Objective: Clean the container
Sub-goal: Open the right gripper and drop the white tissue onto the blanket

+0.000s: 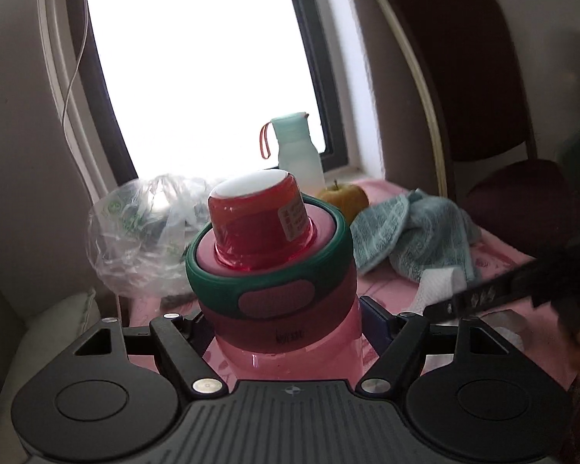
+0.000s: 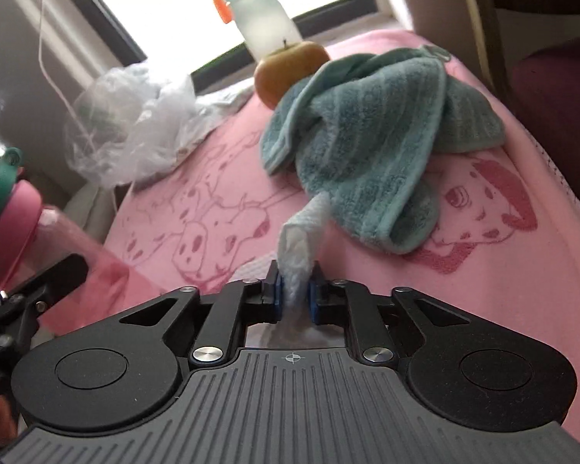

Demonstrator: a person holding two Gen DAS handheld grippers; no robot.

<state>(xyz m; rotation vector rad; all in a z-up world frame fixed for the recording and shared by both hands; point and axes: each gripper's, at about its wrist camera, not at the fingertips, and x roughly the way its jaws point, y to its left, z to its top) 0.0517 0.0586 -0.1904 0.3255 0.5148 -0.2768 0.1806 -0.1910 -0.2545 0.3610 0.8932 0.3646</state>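
A pink see-through bottle (image 1: 290, 348) with a dark pink collar, green ring and red domed cap (image 1: 261, 224) fills the middle of the left wrist view. My left gripper (image 1: 290, 324) is shut on the bottle's body just under the collar. In the right wrist view the same bottle (image 2: 31, 239) leans at the far left edge, held by the other gripper's black fingers. My right gripper (image 2: 294, 290) is shut on a folded white paper towel (image 2: 299, 239), which sticks up between the blue pads. The towel (image 1: 439, 286) also shows right of the bottle.
A pink printed cloth covers the table (image 2: 367, 270). A teal towel (image 2: 371, 143) lies crumpled at the back, with an apple (image 2: 286, 69) and a frosted bottle (image 2: 263, 23) by the window. A clear plastic bag (image 2: 135, 123) sits at back left. A dark chair (image 1: 483, 77) stands at right.
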